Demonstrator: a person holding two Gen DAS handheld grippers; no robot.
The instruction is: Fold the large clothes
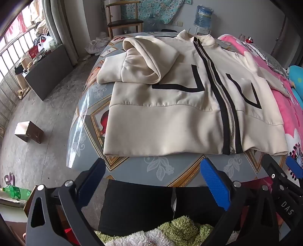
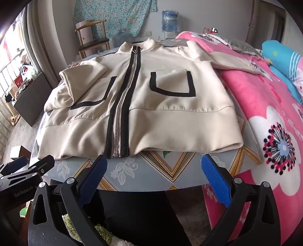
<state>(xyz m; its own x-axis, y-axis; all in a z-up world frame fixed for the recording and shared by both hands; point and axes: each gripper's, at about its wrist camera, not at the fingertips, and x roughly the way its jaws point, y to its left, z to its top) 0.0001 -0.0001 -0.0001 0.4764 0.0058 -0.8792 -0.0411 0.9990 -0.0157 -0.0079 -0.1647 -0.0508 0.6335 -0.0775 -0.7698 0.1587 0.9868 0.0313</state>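
Note:
A cream zip jacket with black trim lies front-up on a patterned table; it also shows in the right wrist view. Its left sleeve is folded in over the chest. Its right sleeve stretches out onto a pink blanket. My left gripper is open and empty, just off the table's near edge below the hem. My right gripper is open and empty, near the zip's lower end. The right gripper also shows in the left wrist view.
A bed with a pink flowered blanket touches the table's right side. A wooden chair and a water dispenser stand behind the table. A dark cabinet and a small box are on the floor to the left.

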